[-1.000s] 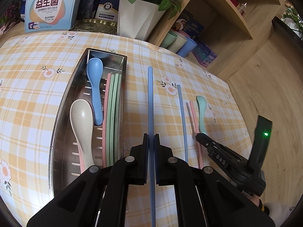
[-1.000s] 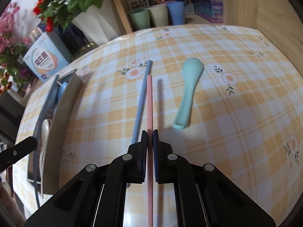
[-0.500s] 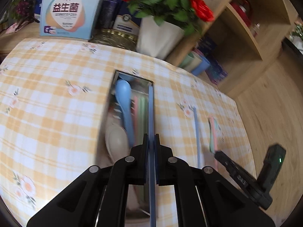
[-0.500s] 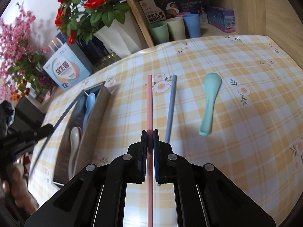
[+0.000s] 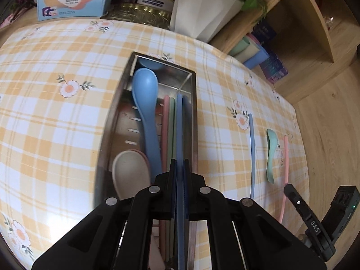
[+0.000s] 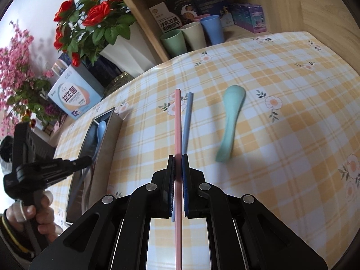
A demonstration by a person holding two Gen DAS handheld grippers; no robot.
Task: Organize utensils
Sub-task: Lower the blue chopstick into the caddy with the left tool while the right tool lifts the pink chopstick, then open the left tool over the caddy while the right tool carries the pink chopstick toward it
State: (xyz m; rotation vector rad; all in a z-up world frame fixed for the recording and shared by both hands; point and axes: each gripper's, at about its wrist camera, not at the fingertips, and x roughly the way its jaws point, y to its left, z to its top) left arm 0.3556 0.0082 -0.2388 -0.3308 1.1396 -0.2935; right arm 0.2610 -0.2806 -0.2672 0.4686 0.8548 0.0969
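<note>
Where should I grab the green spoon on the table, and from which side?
Grip the green spoon by its narrow handle, the end nearer the grippers, coming from above with fingers across its width. It lies flat, clear of the blue chopstick; the bowl is too wide.

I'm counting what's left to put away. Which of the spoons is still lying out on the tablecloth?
The mint-green spoon, lying beside the loose blue chopstick. The blue spoon and the cream spoon are already inside the metal tray.
</note>
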